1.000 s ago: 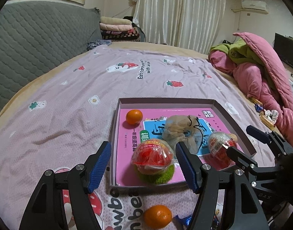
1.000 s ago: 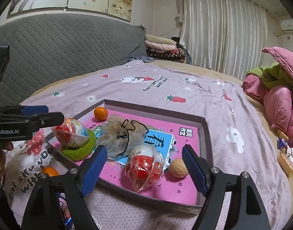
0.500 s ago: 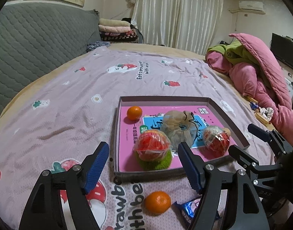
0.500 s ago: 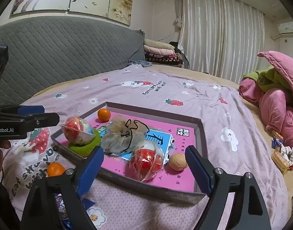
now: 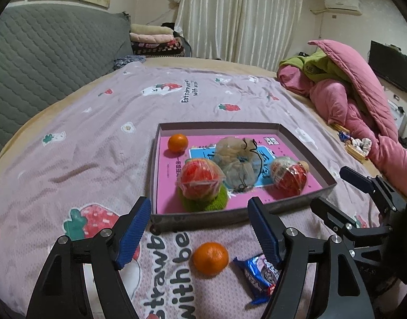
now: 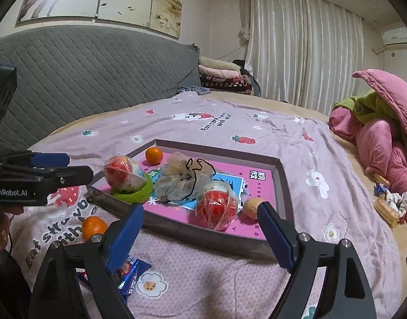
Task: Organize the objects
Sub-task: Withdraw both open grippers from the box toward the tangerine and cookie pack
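Observation:
A shallow box tray [image 5: 307, 206] [image 6: 281, 170] lies on the bed. In it are an orange [image 5: 178, 142], two wrapped red balls [image 5: 200, 178] [image 5: 289, 176], the left one on a green ring [image 5: 216, 204], a mesh pouch [image 5: 238, 160] and a walnut [image 6: 252, 207]. Outside the tray lie a loose orange [image 5: 210, 257] [image 6: 93, 227] and a blue snack packet [image 5: 259, 275] [image 6: 130, 273]. My left gripper [image 5: 200, 234] is open and empty above the loose orange. My right gripper [image 6: 200, 236] is open and empty before the tray's near edge.
A pink and green quilt heap [image 5: 363, 111] lies at the right. A grey padded headboard [image 5: 49, 61] runs along the left. Folded blankets [image 5: 155, 40] sit at the far end. Small snacks [image 6: 389, 204] lie by the quilt.
Both grippers have drawn back from the tray. The loose orange and the blue packet now show in full below the left gripper. Both jaws stay open.

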The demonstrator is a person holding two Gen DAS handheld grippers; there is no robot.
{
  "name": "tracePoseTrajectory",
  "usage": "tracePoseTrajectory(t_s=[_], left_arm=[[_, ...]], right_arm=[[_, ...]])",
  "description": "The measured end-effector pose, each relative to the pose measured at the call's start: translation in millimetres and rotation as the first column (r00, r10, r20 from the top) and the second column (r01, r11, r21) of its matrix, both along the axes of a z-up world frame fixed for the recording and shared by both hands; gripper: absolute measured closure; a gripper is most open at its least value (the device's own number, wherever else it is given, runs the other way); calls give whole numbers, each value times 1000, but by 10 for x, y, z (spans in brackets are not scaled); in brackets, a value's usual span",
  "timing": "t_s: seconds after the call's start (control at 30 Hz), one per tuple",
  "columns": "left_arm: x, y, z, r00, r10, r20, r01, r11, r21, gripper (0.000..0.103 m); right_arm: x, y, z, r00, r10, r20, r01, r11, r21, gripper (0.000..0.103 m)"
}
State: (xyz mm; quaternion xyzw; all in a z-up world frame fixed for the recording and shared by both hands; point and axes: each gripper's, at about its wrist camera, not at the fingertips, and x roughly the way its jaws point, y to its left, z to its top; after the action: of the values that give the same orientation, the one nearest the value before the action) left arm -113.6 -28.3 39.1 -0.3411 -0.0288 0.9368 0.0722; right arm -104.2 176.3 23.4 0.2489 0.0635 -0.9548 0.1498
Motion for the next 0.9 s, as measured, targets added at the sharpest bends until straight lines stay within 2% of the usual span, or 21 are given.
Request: tracePoseTrajectory(t_s=[0.9], left_arm=[[263,-33,-86,999,-31,25,31,999,-17,27]], right_arm=[[420,-177,-144,1000,12,28,-13,1000,18,16]])
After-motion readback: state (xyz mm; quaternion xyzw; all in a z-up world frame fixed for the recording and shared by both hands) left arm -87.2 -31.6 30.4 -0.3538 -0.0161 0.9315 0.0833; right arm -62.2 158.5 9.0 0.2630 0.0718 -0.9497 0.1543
